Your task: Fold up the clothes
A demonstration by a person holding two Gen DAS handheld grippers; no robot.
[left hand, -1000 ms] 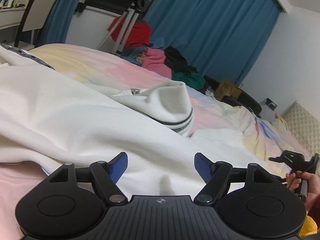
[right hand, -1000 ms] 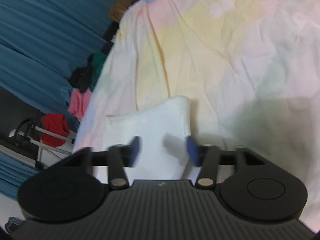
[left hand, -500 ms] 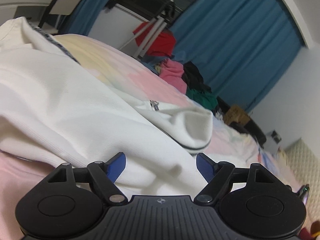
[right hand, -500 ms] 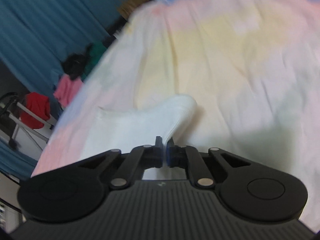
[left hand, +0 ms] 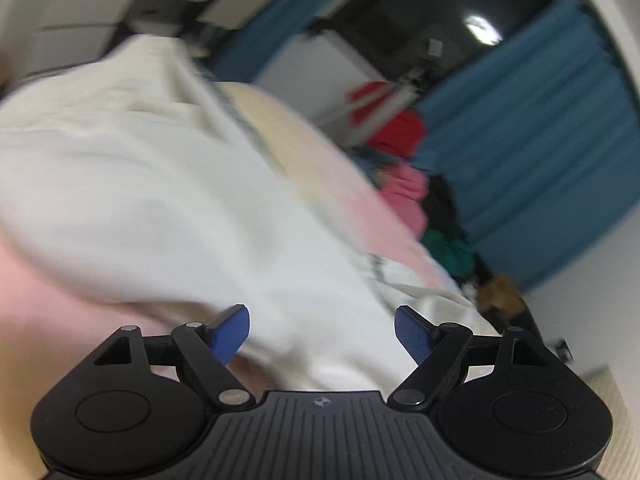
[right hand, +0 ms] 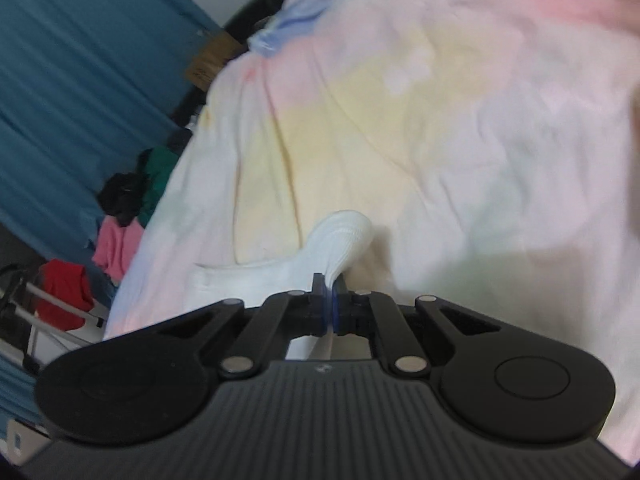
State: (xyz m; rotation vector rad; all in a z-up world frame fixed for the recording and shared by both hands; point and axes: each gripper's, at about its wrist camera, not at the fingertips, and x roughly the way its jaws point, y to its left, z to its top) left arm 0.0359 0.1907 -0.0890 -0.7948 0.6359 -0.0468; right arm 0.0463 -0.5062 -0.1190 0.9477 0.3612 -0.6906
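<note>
Since a second ago the right gripper (right hand: pixel 329 304) has gone from spread over the white cuff to pinched shut on it, and the left wrist view has swung upward and smeared with motion, so more of the window and curtain shows. Now the right jaws are closed tight on a thin fold of the white garment (right hand: pixel 280 276), with the ribbed cuff end (right hand: pixel 344 232) bulging just past the pads and lifting off the bed sheet (right hand: pixel 460 140). The left gripper (left hand: pixel 322 332) stands wide open and holds nothing; its blue pads (left hand: pixel 230 330) sit either side of the garment's near edge, the cloth lying between them.

By its look the garment is a soft ribbed knit, light and limp. It should drape and sag from any single pinch and stretch a little rather than slip. The cuff is thicker and firmer, so that, or a hem or seam, is the sensible place to hold. A second grip on the body edge under the left jaws would likely keep the fold square.

Most of the garment is hard to read. The left view is blurred, its dark trim stripe (left hand: pixel 244 120) barely traceable, and the far parts run out of frame. From the right view only the sleeve end shows; the gripper body covers the rest. The pile of clothes (left hand: pixel 404 196) by the blue curtain (left hand: pixel 540 140) is too smeared to sort
</note>
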